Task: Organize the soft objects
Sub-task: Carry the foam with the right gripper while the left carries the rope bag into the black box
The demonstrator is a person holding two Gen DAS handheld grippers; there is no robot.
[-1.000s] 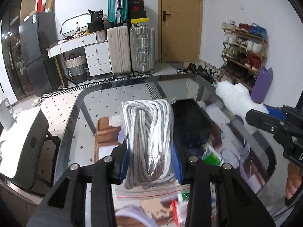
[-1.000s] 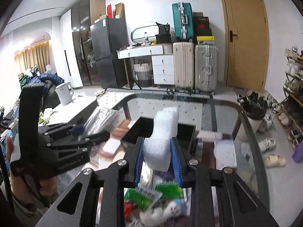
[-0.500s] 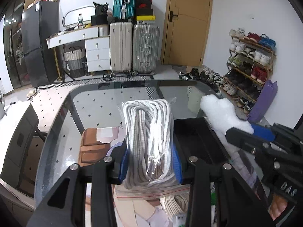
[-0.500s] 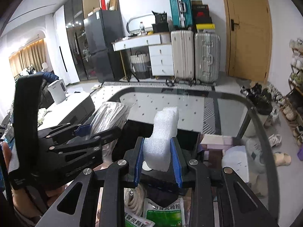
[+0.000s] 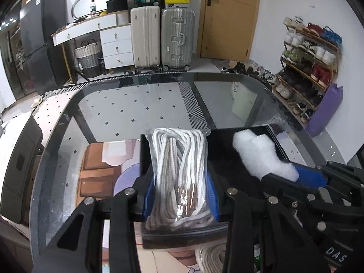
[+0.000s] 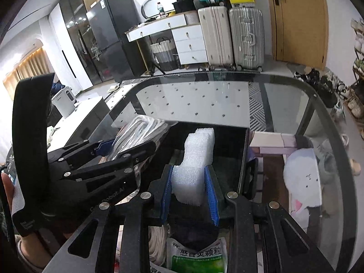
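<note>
Low in the left wrist view, the left gripper (image 5: 179,195) clamps a clear zip bag of white and grey rope (image 5: 179,173) between its blue pads, the bag standing upright at frame centre over the near edge of a black tray (image 5: 229,159). Right of centre in that view, the right gripper (image 5: 293,175) pinches a white foam block (image 5: 259,152) above the same tray. Centrally in the right wrist view, the foam block (image 6: 195,161) sits squeezed between blue pads. Both hover over a glass table (image 5: 136,109); a green medicine sachet (image 6: 200,257) lies at the bottom edge.
</note>
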